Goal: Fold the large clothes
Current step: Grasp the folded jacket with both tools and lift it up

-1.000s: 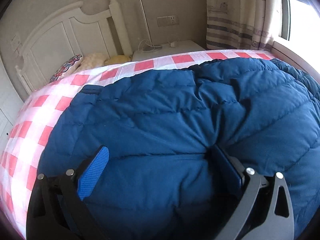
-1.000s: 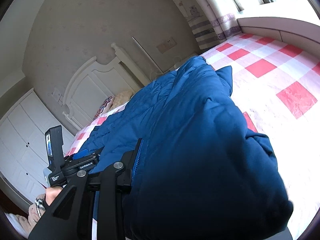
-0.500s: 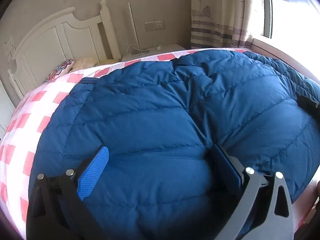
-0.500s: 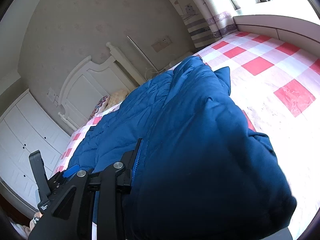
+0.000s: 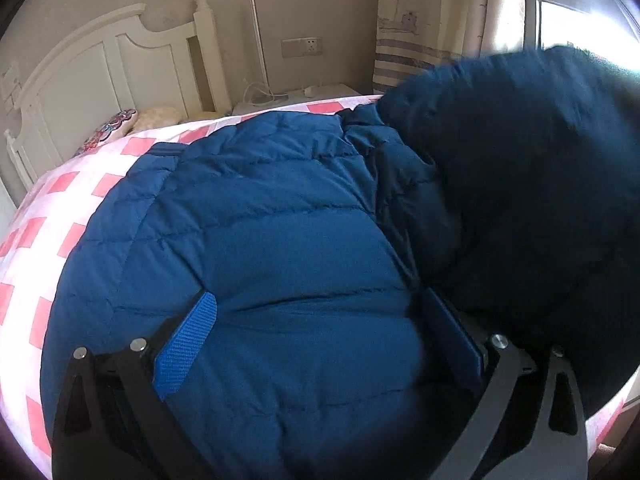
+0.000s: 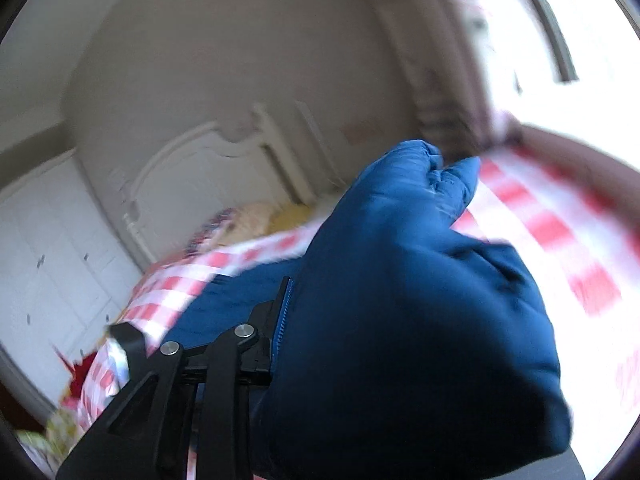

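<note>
Blue down jacket (image 5: pixel 280 240) spread on checked bedsheet (image 5: pixel 52 208); sheet margin bare toward headboard (image 5: pixel 100 76). Left gripper (image 5: pixel 320 336) spread wide, fingers pressed into padding. Right gripper (image 6: pixel 304 320) clenched on the lifted jacket fold (image 6: pixel 400 300); bare sheet beyond, blurred.

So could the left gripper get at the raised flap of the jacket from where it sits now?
Probably not without letting go first. The left gripper has its fingers spread around a bulge of the blue jacket; the raised flap hangs to its right, held up by the right gripper.
</note>
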The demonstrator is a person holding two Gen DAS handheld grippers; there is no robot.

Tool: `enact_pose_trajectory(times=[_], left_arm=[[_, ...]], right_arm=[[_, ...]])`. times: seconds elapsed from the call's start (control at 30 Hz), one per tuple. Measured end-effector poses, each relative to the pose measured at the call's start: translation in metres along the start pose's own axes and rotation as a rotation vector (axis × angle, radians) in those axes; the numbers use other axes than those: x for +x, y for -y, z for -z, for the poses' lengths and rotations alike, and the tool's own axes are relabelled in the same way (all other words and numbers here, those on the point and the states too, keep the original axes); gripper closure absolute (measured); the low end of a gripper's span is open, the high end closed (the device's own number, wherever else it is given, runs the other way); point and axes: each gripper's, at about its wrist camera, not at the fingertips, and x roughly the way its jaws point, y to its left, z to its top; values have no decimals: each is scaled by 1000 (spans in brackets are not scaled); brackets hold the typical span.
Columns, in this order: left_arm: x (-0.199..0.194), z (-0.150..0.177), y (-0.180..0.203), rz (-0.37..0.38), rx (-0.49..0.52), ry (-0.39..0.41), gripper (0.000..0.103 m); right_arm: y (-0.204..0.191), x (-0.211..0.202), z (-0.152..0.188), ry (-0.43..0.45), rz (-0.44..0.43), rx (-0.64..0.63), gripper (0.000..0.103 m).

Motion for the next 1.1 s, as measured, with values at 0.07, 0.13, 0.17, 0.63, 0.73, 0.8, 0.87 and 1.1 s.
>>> enact_pose_trajectory(times=[0.07, 0.13, 0.17, 0.63, 0.73, 0.8, 0.87, 1.1], left_arm=[[-3, -2, -6, 46, 17, -21, 3], [-18, -6, -34, 222, -48, -36, 6], [-35, -7, -65, 347, -167, 4, 6], [-28, 20, -283, 727, -753, 66, 2], [-5, 18, -278, 756, -766, -22, 2], [5, 9, -270, 764, -729, -53, 2], [7, -8, -264, 748, -673, -58, 2], [-15, -57, -238, 679, -495, -15, 2]], right_arm=[[-34, 5, -7, 15, -26, -88, 59], [-64, 12, -10, 26, -47, -172, 59], [-82, 19, -10, 26, -59, -219, 59], [-270, 140, 155, -194, 75, -1181, 58], [-265, 137, 149, -187, 61, -1139, 58], [-261, 130, 141, -164, 50, -1115, 59], [-262, 127, 139, -167, 58, -1124, 59], [-253, 110, 131, -114, 26, -1067, 59]])
